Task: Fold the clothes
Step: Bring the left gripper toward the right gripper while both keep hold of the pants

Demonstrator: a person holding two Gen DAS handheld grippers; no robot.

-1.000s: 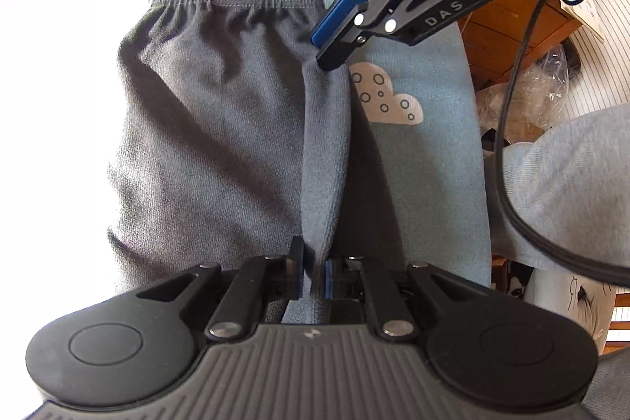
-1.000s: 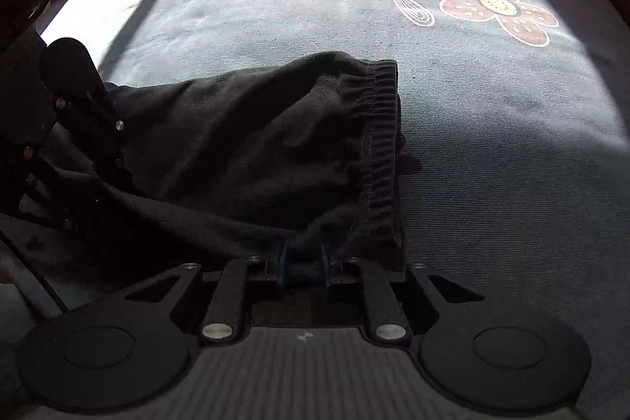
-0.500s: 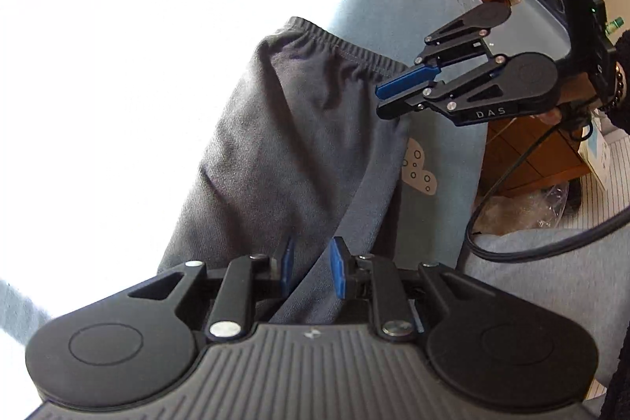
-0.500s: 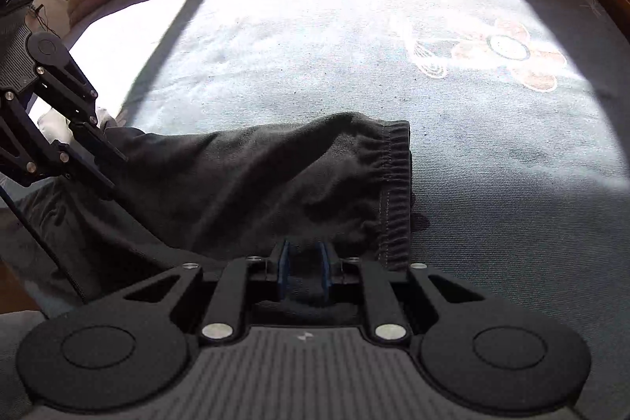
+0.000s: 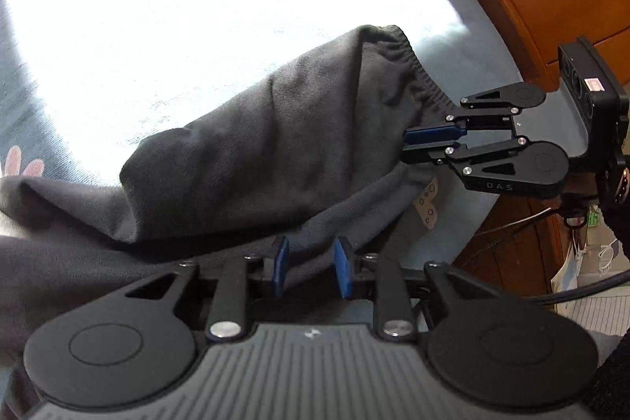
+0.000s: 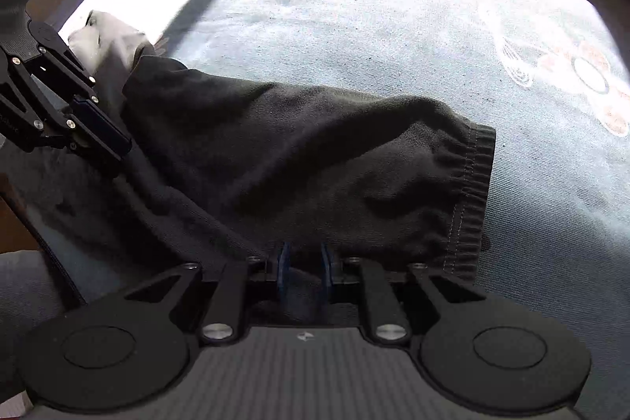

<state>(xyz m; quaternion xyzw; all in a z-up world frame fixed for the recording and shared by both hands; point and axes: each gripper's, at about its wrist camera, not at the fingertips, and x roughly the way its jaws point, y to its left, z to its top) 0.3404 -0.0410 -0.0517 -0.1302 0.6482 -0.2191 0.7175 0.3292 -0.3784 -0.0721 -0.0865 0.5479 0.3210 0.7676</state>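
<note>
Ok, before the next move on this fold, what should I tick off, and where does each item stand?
1. Right hand-held gripper clamped on the grey garment near its waistband: ok.
2. Left hand-held gripper free of cloth: not ok. Its jaws have just been opening, but fabric lies between them.
3. Garment flat on the bedspread: not ok. It is humped and creased.
4. Waistband layers lined up: cannot tell, because the lower layer is hidden.
</note>
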